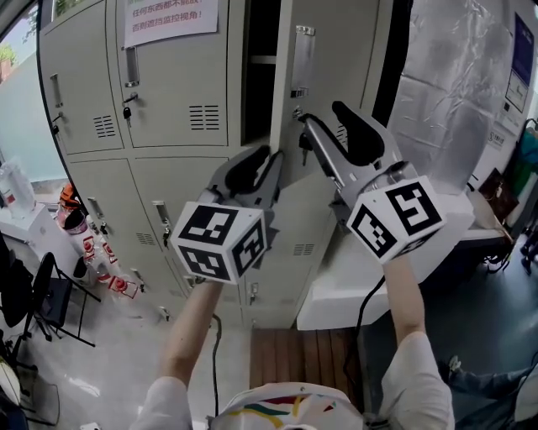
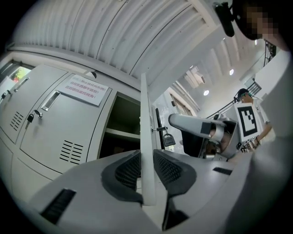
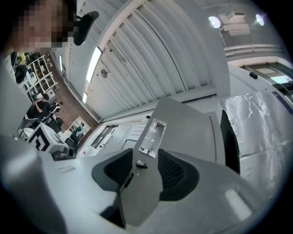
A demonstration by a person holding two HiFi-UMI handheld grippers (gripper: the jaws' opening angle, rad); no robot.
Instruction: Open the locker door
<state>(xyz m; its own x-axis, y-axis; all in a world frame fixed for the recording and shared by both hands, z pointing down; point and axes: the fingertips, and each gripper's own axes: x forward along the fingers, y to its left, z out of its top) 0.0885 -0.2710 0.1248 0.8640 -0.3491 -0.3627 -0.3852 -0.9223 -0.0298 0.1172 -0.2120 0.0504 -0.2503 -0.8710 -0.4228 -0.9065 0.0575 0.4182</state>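
**Head view**
- Locker door (image 1: 345,59): it is standing ajar in the upper row of the grey locker bank (image 1: 168,84), swung out toward the camera. The dark compartment (image 1: 259,76) is showing to its left.
- Left gripper (image 1: 267,164): it is reaching up to the door's free edge, with one jaw on each side of it.
- Right gripper (image 1: 324,116): it is reaching up at the door's face, just right of the left one, beside the key (image 1: 304,149) that is hanging from the lock.
- Surroundings: a paper notice (image 1: 168,18) is hanging on the neighbouring door. A white desk (image 1: 353,290) is sitting below right, and a silver sheet (image 1: 445,76) is covering the wall on the right.

**Left gripper view**
- Jaws: they are pinching narrowly on the door edge (image 2: 145,114), and both ribbed pads are lying against the thin panel.
- Beyond the edge: the open compartment is showing to the left. The key tag (image 2: 168,139) is dangling to the right, close to a finger of the right gripper.

**Right gripper view**
- Jaws: they are standing fairly wide, with the door panel running up between them.
- Between the pads: the lock (image 3: 139,164) is sitting there with the key hanging under it. Neither pad is clearly pressing on anything.
- Above the jaws: the handle recess (image 3: 153,135) is showing on the door face.
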